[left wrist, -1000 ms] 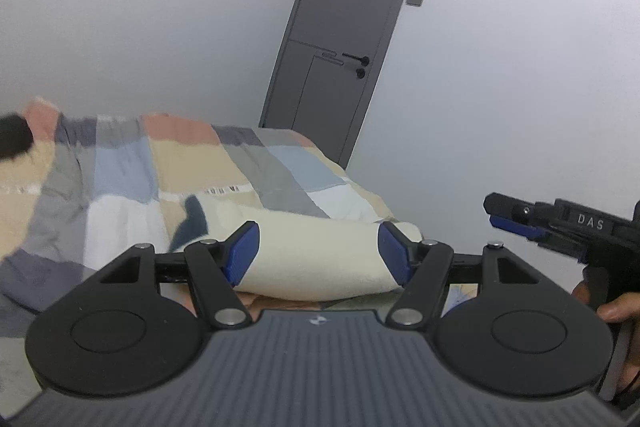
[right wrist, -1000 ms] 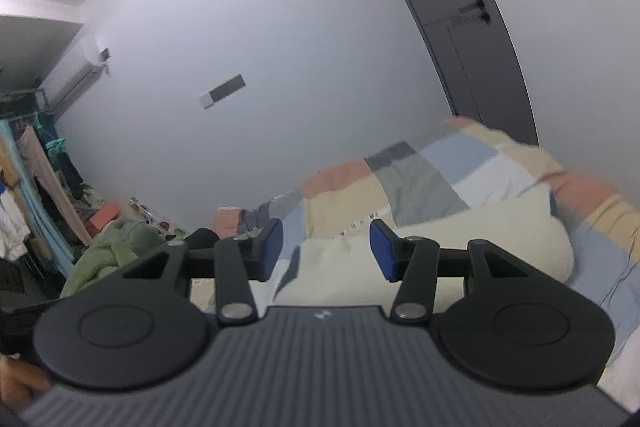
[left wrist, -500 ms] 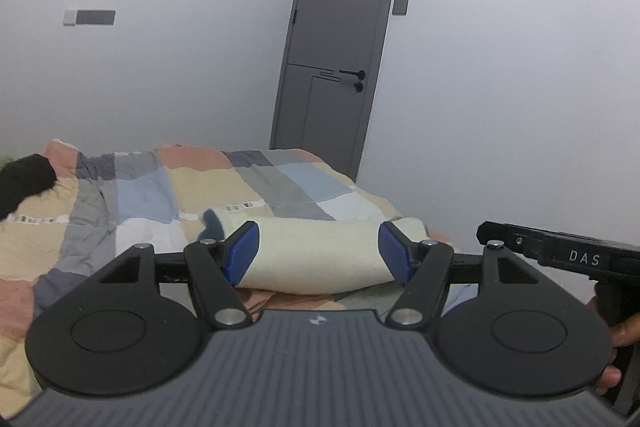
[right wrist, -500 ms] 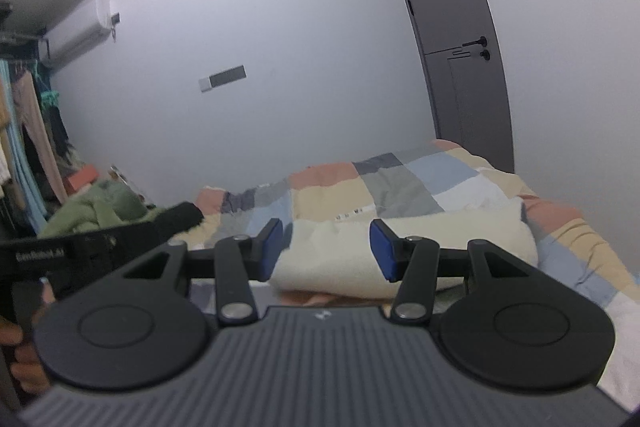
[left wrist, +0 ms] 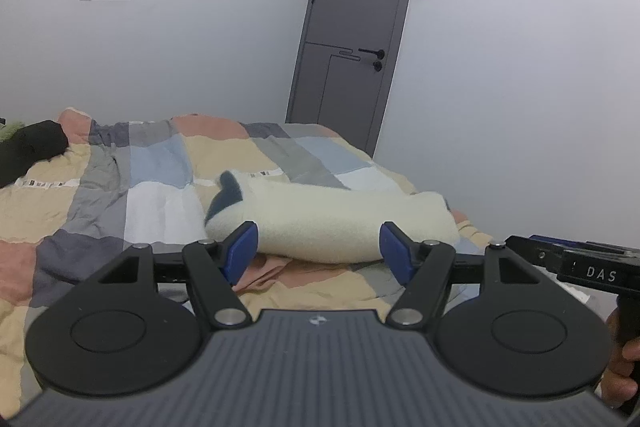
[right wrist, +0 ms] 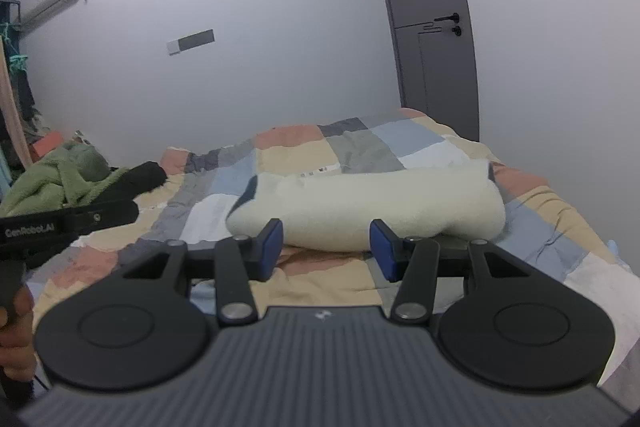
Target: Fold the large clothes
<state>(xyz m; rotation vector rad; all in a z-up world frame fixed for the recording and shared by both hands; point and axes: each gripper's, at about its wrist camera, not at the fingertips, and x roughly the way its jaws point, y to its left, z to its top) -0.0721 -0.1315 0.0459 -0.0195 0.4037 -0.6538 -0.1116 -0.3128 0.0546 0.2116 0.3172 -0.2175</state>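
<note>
A cream fleece garment [left wrist: 340, 223] with a dark blue patch at its left end lies folded into a thick bundle on the patchwork bed; it also shows in the right wrist view [right wrist: 380, 211]. My left gripper [left wrist: 318, 251] is open and empty, held above the bed's near edge, short of the bundle. My right gripper [right wrist: 326, 247] is open and empty, also short of the bundle. Each gripper shows at the edge of the other's view.
The patchwork quilt [left wrist: 120, 183] covers the bed. A black garment [left wrist: 28, 151] and a green one [right wrist: 56, 179] lie at the far left. A grey door [left wrist: 356, 39] stands behind the bed. Clothes hang at the far left [right wrist: 12, 115].
Both grippers have levelled out and drawn back from the bundle, which now lies lower and farther in both views. Both stay open and empty.
</note>
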